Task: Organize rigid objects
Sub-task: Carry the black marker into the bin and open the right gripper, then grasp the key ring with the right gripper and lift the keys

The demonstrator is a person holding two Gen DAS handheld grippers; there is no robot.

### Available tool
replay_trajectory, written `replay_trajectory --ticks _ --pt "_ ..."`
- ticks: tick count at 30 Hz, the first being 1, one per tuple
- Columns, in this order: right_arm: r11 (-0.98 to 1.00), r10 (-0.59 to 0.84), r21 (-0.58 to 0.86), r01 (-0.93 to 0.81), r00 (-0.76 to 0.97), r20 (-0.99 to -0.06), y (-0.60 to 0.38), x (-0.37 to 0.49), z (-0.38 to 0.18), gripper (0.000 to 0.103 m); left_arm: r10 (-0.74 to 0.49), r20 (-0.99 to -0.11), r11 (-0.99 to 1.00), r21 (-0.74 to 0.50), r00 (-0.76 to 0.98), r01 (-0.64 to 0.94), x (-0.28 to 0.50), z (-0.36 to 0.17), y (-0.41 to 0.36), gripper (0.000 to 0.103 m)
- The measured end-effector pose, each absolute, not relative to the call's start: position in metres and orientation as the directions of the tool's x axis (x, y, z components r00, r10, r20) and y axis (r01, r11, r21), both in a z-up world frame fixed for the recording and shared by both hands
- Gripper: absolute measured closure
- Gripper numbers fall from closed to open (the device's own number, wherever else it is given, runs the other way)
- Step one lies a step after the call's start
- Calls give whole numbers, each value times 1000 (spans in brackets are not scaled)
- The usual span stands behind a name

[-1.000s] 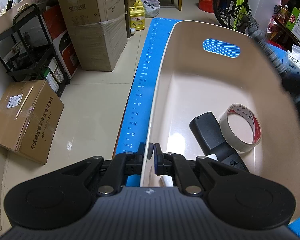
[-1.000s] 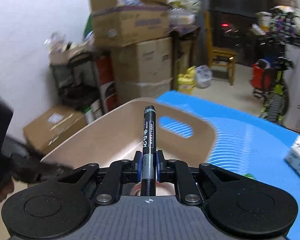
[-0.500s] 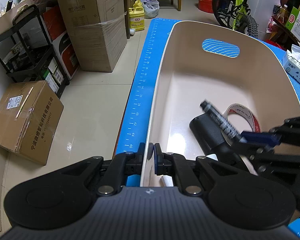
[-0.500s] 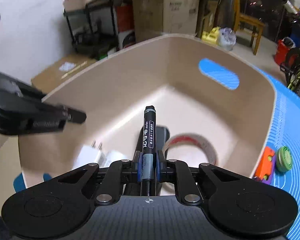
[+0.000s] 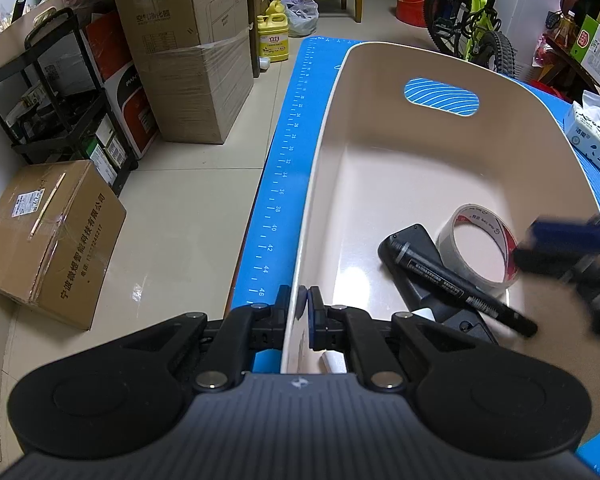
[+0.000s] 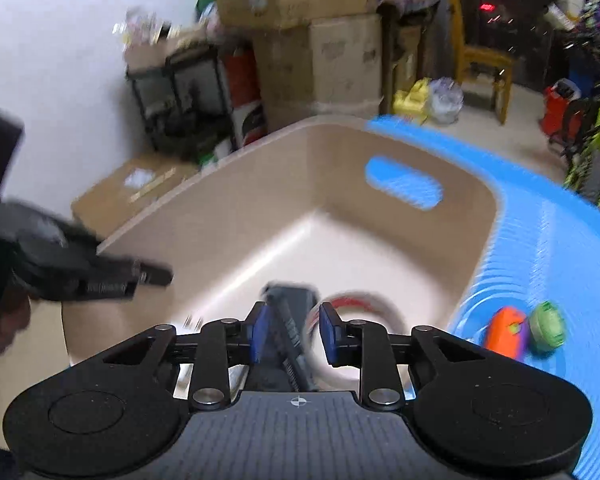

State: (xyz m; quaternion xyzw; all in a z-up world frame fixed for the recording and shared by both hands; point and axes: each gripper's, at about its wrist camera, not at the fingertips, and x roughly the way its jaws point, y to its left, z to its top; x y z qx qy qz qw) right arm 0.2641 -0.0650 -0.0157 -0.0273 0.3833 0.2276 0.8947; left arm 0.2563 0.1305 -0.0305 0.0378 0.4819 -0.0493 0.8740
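The left tool [image 5: 302,300] is clamped on the near wall of the beige bin [image 5: 324,152], one pad outside the rim and one inside, pressing on the thin plastic. The right tool [image 6: 294,330] has just been opening: its blue pads stand apart with nothing pressed between them, and the black marker [image 5: 460,284] it carried is free of them. The marker lies inside the bin, slanted across the black remote-like device [image 5: 416,244] on the bin floor, its far end just beside the roll of tape [image 5: 478,252]. In the left view the right tool shows as a blurred shape at the bin's right edge. On the blue mat [image 6: 540,240] outside the bin sit an orange toy [image 6: 504,332] and a green round piece [image 6: 548,326].
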Motion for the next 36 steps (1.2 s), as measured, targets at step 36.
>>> replay_trajectory --ticks 36 --pt "970 211 76 -232 643 -736 -175 301 -97 43 -43 -847 992 27 530 123 257 -31 131 93"
